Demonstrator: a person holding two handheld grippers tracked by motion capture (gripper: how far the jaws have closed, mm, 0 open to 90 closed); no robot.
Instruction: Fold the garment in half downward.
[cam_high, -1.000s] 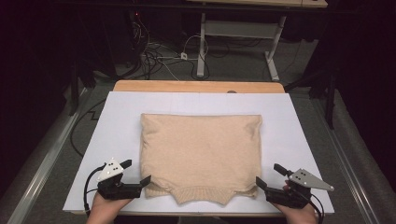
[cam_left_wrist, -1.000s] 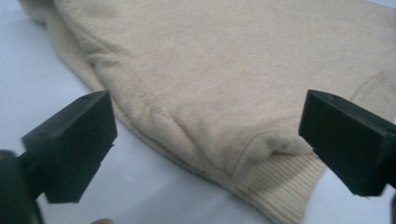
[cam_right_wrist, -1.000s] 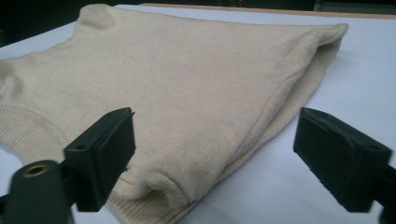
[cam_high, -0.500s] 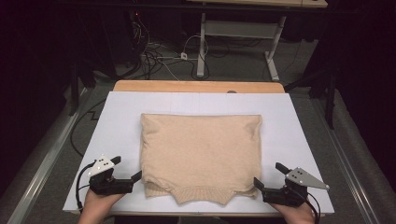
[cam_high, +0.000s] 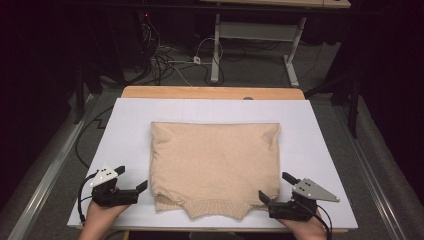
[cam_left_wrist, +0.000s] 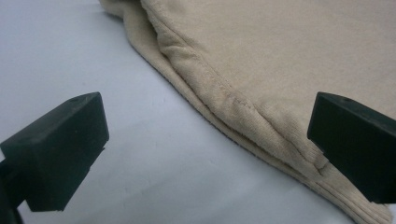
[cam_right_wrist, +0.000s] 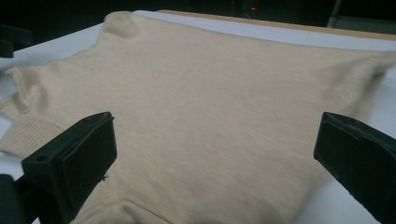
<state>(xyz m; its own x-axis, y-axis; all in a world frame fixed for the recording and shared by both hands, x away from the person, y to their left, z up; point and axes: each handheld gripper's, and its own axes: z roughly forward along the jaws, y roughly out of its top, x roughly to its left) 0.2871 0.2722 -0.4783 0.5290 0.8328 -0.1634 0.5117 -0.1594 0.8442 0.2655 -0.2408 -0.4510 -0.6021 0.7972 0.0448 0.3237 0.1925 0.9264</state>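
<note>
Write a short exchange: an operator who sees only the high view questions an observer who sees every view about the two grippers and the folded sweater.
Operator: Is the left gripper pinching the sweater?
Observer: No. In its own view the jaws stand open, with the ribbed hem lying free between them.
Operator: And the right gripper?
Observer: Its jaws have just been opening. They stand wide apart and press on no cloth.

A white sheet (cam_high: 130, 130) is being spread over a wooden tabletop (cam_high: 210, 92) (its far edge is showing bare), while cables (cam_high: 170, 57) are being left tangled on the floor (cam_high: 65, 165) beyond.
</note>
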